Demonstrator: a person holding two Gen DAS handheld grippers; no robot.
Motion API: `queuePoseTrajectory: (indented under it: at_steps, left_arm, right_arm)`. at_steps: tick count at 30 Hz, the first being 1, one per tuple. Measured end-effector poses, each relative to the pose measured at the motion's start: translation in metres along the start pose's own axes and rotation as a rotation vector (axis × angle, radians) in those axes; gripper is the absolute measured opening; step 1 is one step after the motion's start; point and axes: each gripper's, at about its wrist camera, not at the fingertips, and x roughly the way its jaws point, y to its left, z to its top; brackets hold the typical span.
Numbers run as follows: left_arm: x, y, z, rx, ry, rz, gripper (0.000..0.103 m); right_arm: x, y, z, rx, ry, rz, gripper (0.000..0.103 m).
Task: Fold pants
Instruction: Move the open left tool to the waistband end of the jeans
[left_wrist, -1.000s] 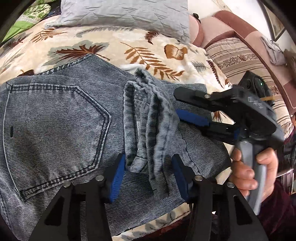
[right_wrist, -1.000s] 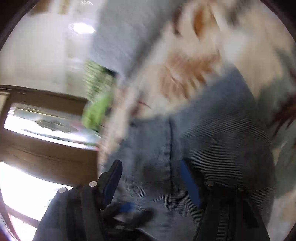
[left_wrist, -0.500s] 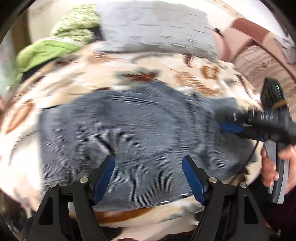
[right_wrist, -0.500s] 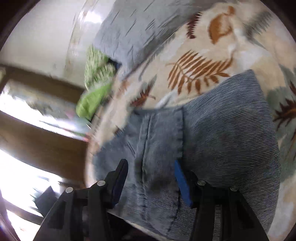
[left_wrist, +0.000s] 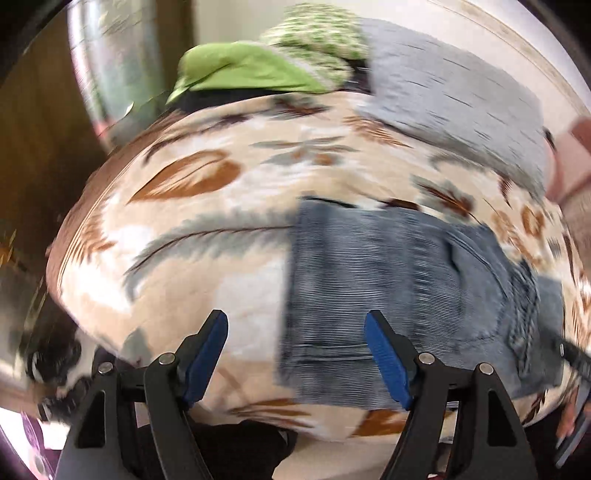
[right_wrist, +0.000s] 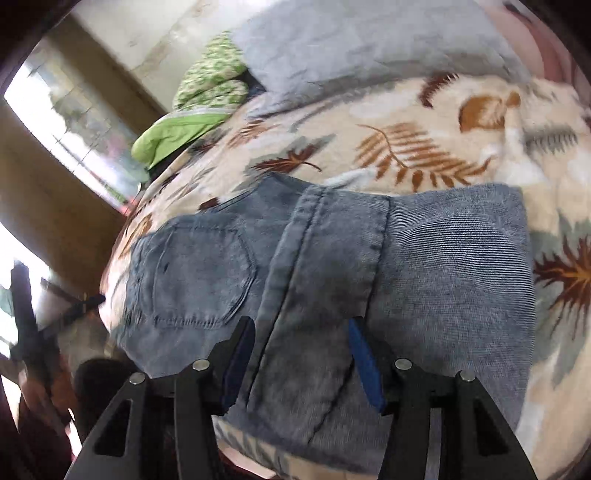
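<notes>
Blue-grey jeans (right_wrist: 443, 280) lie folded flat on a leaf-print blanket (right_wrist: 424, 122), with a back pocket (right_wrist: 199, 277) facing up on the left part. A folded leg strip (right_wrist: 332, 251) crosses the middle. My right gripper (right_wrist: 301, 360) hovers over that strip, jaws apart, with no cloth pinched. In the blurred left wrist view the jeans (left_wrist: 388, 288) fill the right half. My left gripper (left_wrist: 297, 358) stands open and empty above their left edge and the bare blanket (left_wrist: 207, 229).
A grey pillow (right_wrist: 369, 48) and green bedding (right_wrist: 177, 129) lie at the far end of the bed, the pillow (left_wrist: 461, 96) also showing in the left view. Wooden furniture (right_wrist: 55, 206) stands to the left. The bed's near edge runs just under both grippers.
My left gripper let go of the bunched leg cloth, opened wide and swung left to the jeans' edge. The right gripper rolled and drew back, its jaws the same width.
</notes>
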Motion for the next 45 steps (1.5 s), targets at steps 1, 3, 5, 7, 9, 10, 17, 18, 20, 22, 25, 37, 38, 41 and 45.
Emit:
queuePoseTrajectory:
  at_steps: [1, 3, 5, 7, 9, 10, 17, 18, 20, 22, 25, 37, 38, 41, 45]
  left_arm:
    - [0.002, 0.014, 0.000, -0.042, 0.011, 0.006, 0.077]
    - [0.006, 0.029, -0.001, -0.095, 0.027, 0.009, 0.077]
    - [0.008, 0.039, -0.004, -0.141, 0.047, -0.006, 0.077]
    - [0.011, 0.038, -0.006, -0.161, 0.068, -0.034, 0.077]
    - [0.014, 0.034, -0.008, -0.169, 0.087, -0.079, 0.077]
    - [0.015, 0.030, -0.009, -0.168, 0.093, -0.095, 0.077]
    - [0.047, 0.000, -0.023, -0.171, 0.244, -0.178, 0.079]
    - [0.049, -0.003, -0.028, -0.190, 0.253, -0.168, 0.079]
    - [0.050, -0.007, -0.035, -0.215, 0.251, -0.171, 0.079]
    - [0.051, -0.011, -0.038, -0.211, 0.256, -0.191, 0.079]
    - [0.059, -0.013, -0.037, -0.213, 0.258, -0.187, 0.081]
    - [0.051, 0.007, -0.064, -0.378, 0.240, -0.319, 0.082]
    - [0.051, 0.009, -0.072, -0.417, 0.233, -0.349, 0.082]
    - [0.050, 0.012, -0.090, -0.519, 0.201, -0.398, 0.082]
    - [0.050, 0.021, -0.091, -0.575, 0.165, -0.440, 0.081]
  right_arm:
    - [-0.003, 0.005, -0.005, -0.030, -0.003, -0.006, 0.056]
    - [-0.007, 0.014, -0.012, -0.069, -0.008, 0.003, 0.056]
    - [-0.005, 0.020, -0.016, -0.078, -0.011, 0.019, 0.056]
    - [0.002, 0.024, -0.018, -0.082, 0.002, 0.025, 0.057]
    - [0.013, 0.023, -0.021, -0.070, 0.038, -0.004, 0.057]
    - [0.018, 0.020, -0.023, -0.066, 0.041, -0.019, 0.057]
    - [0.016, 0.018, -0.029, -0.102, 0.016, -0.002, 0.058]
    - [0.016, 0.018, -0.030, -0.103, 0.015, -0.001, 0.058]
    - [0.016, 0.017, -0.030, -0.107, 0.014, 0.000, 0.059]
    - [0.017, 0.018, -0.030, -0.110, 0.012, 0.005, 0.060]
    - [0.017, 0.017, -0.030, -0.100, 0.004, 0.022, 0.065]
    - [0.018, 0.016, -0.030, -0.104, 0.001, 0.042, 0.067]
    - [0.018, 0.015, -0.030, -0.103, 0.001, 0.044, 0.067]
    - [0.019, 0.017, -0.029, -0.110, 0.002, 0.041, 0.068]
    - [0.019, 0.018, -0.030, -0.120, 0.004, 0.037, 0.069]
